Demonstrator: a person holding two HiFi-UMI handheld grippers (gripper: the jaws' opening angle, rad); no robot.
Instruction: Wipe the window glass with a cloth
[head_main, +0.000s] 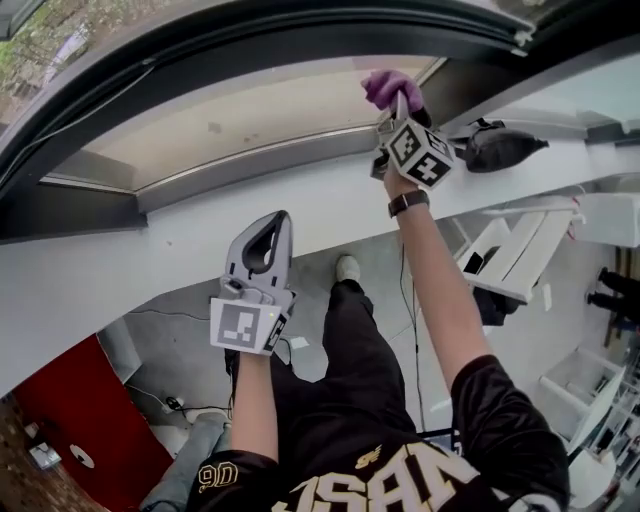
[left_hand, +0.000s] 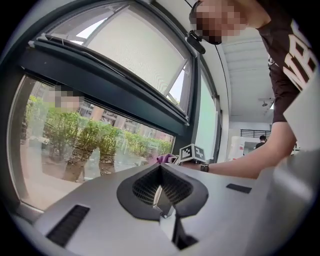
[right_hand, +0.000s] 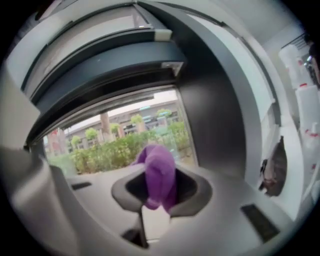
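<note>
Head view, risks first. The left gripper (head_main: 281, 218), nearest at 7 o'clock, hovers over the white sill (head_main: 120, 270). Risk there is low, though it could bump the sill if it sags. Farther out at 1 o'clock, the right gripper (head_main: 399, 102) has the purple cloth (head_main: 386, 86) by one bunched fold, so a hard drag across the window glass (head_main: 250, 125) could pull it free. The cloth is up at the pane's right corner, where bare jaw tips could scrape the glass or knock the dark frame (head_main: 460, 78). A dark object (head_main: 503, 148) on the sill, at 3 o'clock of that gripper, could get swept off.

Jaws:
- **Left:** pressed together, nothing between them.
- **Right:** clamped on the cloth, with a gap only as wide as the cloth is thick. The cloth pokes past the tips toward the glass, but actual contact is unclear.
</note>
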